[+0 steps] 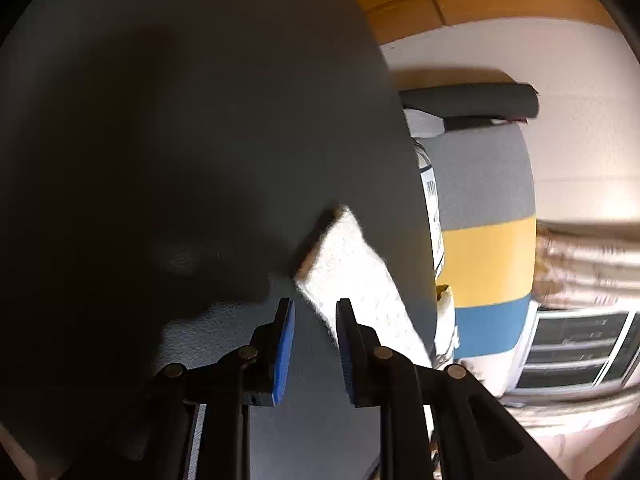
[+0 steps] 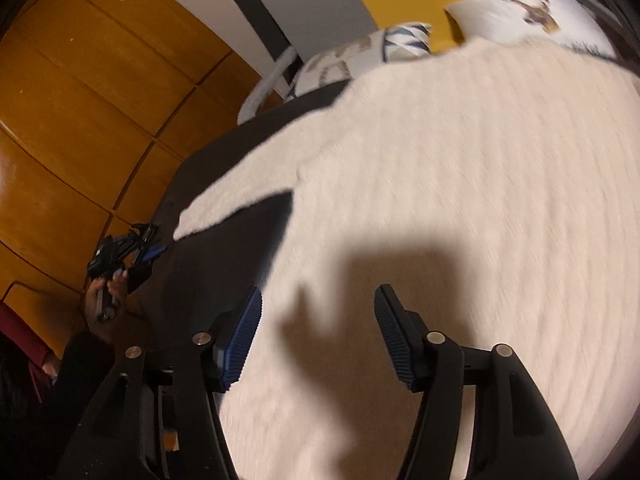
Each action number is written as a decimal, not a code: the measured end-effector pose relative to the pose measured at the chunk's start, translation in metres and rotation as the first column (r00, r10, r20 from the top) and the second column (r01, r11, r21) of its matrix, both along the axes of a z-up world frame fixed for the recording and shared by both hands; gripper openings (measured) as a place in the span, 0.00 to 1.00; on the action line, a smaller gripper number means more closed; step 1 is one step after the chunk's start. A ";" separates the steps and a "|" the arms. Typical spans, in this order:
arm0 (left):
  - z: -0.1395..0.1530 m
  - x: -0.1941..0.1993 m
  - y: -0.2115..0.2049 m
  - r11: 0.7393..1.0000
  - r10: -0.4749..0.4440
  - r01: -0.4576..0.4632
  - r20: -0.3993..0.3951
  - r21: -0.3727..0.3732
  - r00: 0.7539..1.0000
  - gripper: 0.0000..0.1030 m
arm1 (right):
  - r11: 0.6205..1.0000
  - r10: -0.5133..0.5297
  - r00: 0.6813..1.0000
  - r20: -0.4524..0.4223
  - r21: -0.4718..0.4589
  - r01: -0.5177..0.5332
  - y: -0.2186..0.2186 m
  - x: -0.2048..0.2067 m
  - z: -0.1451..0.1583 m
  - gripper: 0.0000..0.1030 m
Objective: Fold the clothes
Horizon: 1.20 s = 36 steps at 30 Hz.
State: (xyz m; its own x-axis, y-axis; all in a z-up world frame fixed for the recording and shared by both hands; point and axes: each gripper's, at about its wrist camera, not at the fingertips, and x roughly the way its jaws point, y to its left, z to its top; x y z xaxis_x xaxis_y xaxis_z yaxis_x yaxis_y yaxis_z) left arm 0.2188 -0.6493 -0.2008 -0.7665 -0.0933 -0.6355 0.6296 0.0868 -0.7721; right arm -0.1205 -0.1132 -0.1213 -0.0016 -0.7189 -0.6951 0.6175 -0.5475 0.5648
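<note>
A cream knit sweater (image 2: 460, 200) lies spread flat on a dark grey surface (image 2: 224, 256), one sleeve (image 2: 240, 188) stretched out to the left. My right gripper (image 2: 320, 292) hovers open just over the sweater's body, with nothing between its blue pads. In the left wrist view the sleeve's end (image 1: 352, 268) rests on the grey surface (image 1: 200, 120). My left gripper (image 1: 315, 304) is open at that cuff, and a corner of the knit shows between its fingertips. The right wrist view also shows the left gripper (image 2: 152, 254), held in a hand (image 2: 106, 292) off the surface's left edge.
Two patterned pillows (image 2: 360, 56) (image 2: 520, 12) lie beyond the sweater, against a grey, yellow and blue striped headboard (image 1: 488, 256). Orange wooden panels (image 2: 80, 100) stand to the left. A dark roll (image 1: 468, 100) tops the headboard. A white slatted unit (image 1: 572, 344) is at the right.
</note>
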 end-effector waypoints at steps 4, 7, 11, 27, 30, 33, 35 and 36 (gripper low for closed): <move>-0.008 -0.002 0.003 0.999 0.040 -0.040 0.004 0.025 0.999 0.20 | 0.998 -0.063 0.998 0.024 0.019 0.063 0.031 0.007 -0.003 0.61; -0.003 -0.009 0.010 1.000 0.020 -0.020 0.018 0.000 1.000 0.20 | 0.988 -0.148 0.986 0.072 -0.024 0.150 0.067 0.001 -0.002 0.61; 0.024 -0.033 0.034 0.992 -0.055 0.057 0.023 -0.111 0.998 0.20 | 0.961 -0.255 0.957 0.140 -0.075 0.267 0.115 -0.007 0.001 0.61; 0.075 -0.276 0.312 0.637 -0.729 0.737 0.133 -0.226 0.671 0.20 | 0.358 -0.897 0.371 0.240 -0.098 0.929 0.503 0.005 -0.008 0.64; 0.077 -0.319 0.377 0.530 -0.807 0.818 0.162 -0.226 0.568 0.20 | 0.390 -0.915 0.388 0.110 -0.001 0.921 0.531 -0.008 -0.003 0.64; 0.088 -0.343 0.437 0.421 -0.856 0.871 0.205 -0.255 0.474 0.20 | 0.491 -0.865 0.498 -0.061 0.105 0.865 0.517 -0.027 0.002 0.64; 0.094 -0.358 0.475 0.349 -0.885 0.898 0.221 -0.269 0.411 0.20 | 0.538 -0.812 0.560 -0.164 0.162 0.827 0.505 -0.038 0.003 0.64; 0.096 -0.365 0.490 0.319 -0.895 0.907 0.229 -0.274 0.384 0.20 | 0.556 -0.791 0.583 -0.188 0.177 0.812 0.501 -0.043 0.001 0.64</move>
State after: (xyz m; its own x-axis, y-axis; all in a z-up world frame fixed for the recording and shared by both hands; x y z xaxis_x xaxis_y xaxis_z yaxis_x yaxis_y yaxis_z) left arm -0.1461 -0.1594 -0.1052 -0.4880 0.4571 -0.7436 0.1875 -0.7772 -0.6007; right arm -0.1631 0.3880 -0.1201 -0.5600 -0.2213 -0.7984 -0.1047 -0.9370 0.3332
